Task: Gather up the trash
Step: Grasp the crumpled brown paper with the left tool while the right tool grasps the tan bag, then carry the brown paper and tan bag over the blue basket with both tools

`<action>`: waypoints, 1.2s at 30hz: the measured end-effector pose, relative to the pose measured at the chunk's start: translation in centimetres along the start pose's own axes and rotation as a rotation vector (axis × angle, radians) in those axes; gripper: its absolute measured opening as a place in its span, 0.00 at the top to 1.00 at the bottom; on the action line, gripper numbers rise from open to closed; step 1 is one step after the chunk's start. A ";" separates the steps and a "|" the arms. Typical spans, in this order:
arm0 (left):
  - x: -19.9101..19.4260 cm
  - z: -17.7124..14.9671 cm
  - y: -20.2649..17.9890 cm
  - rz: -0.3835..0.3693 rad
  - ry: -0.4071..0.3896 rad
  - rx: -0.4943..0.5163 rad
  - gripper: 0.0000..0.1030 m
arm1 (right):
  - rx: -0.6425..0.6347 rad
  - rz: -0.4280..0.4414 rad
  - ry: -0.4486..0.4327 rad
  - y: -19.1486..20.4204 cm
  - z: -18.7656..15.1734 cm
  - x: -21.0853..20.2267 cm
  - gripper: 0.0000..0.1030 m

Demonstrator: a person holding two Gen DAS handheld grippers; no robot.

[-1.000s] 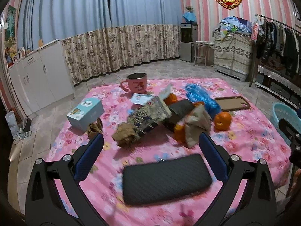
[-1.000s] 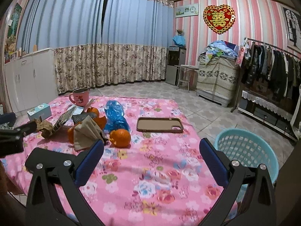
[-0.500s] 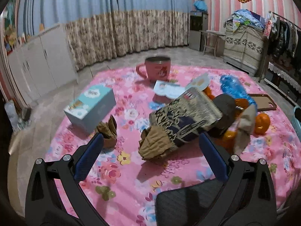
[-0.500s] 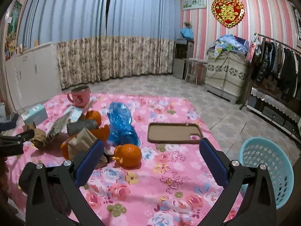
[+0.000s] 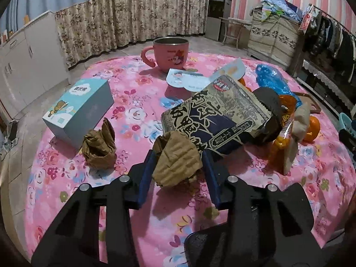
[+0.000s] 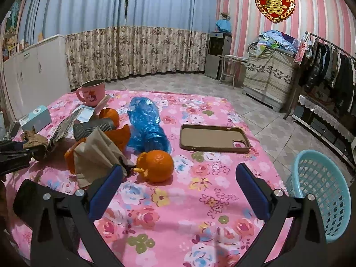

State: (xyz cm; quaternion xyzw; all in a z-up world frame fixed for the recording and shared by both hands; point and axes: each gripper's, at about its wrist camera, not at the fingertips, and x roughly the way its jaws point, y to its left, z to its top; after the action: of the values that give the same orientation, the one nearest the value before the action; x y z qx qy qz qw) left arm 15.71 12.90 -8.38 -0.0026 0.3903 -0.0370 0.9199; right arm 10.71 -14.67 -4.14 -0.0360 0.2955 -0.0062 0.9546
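My left gripper [image 5: 178, 162] is shut on a crumpled brown paper wad [image 5: 178, 162] lying on the pink flowered table [image 5: 138, 115]. A second brown wad [image 5: 99, 143] lies just left of it. A dark printed snack bag [image 5: 220, 115] lies right behind the held wad. My right gripper [image 6: 178, 184] is open and empty over the table, just in front of an orange [image 6: 156, 165]. A blue plastic bag [image 6: 146, 126], a beige paper bag [image 6: 98, 153] and an orange wrapper [image 6: 119, 136] lie nearby. A light blue basket [image 6: 320, 198] stands off the table's right side.
A pink mug [image 5: 170, 52], a light blue tissue box [image 5: 79, 106], a white card [image 5: 189, 80] and a brown phone case [image 6: 213, 138] are on the table. A black pad [image 5: 218, 249] lies at the near edge. Cabinets stand left, a clothes rack right.
My left gripper moved forward and down and closed its fingers on the brown paper wad. My right gripper moved a little forward toward the orange and stayed open.
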 end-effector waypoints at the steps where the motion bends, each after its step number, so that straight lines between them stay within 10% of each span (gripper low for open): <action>1: -0.3 0.0 0.1 -0.007 -0.003 0.000 0.66 | -0.004 -0.001 0.002 0.5 0.1 0.0 0.04; 17: -6.5 -1.9 4.0 0.040 -0.088 -0.004 0.67 | -0.165 0.096 0.072 8.7 0.5 3.7 0.06; 26: -7.1 -1.8 4.1 0.054 -0.098 -0.007 0.67 | -0.174 0.217 0.126 7.6 0.9 4.0 0.74; 36: -9.1 -0.5 0.8 0.045 -0.140 0.041 0.67 | -0.089 0.232 0.064 2.9 2.6 0.1 0.81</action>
State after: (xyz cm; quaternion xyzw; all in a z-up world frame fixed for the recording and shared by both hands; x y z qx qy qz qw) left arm 9.13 14.36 -2.19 0.0226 0.3243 -0.0240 0.9454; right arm 12.23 -11.64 -2.32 -0.0435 0.3280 0.1161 0.9365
